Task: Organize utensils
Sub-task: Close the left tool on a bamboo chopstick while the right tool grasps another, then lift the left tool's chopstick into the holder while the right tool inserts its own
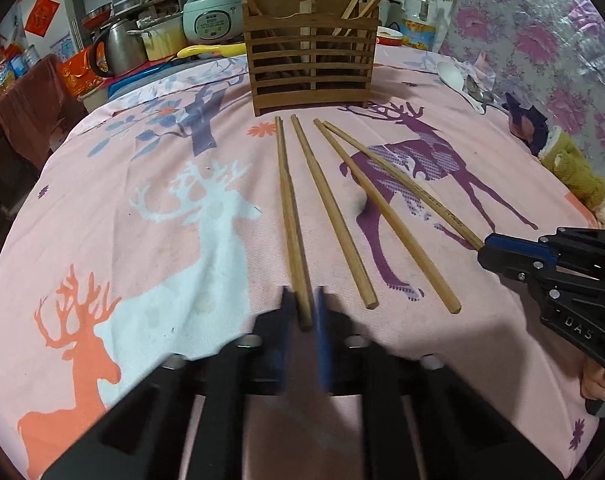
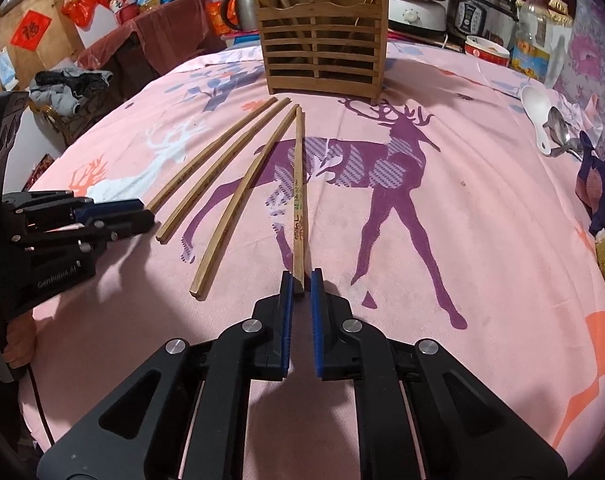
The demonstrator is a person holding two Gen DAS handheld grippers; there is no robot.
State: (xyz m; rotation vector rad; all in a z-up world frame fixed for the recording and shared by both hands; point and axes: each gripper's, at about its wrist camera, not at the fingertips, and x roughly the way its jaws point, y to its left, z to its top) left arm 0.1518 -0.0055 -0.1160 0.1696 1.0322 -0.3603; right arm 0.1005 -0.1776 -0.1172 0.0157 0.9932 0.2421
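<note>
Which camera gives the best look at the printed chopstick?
The right wrist view: the printed chopstick runs straight up the frame, its markings facing the lens, its near end in the right gripper. The left wrist view shows it obliquely at the row's right edge, markings faint.

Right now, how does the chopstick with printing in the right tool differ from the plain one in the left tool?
The printed wooden chopstick carries green and red markings near its thick end; the plain wooden chopstick shows none. The printed one is the rightmost of the four on the pink deer-print cloth, the plain one the leftmost. Both lie flat, thin ends toward the slatted wooden holder, each gripped at its thick end: right tool, left tool.
</note>
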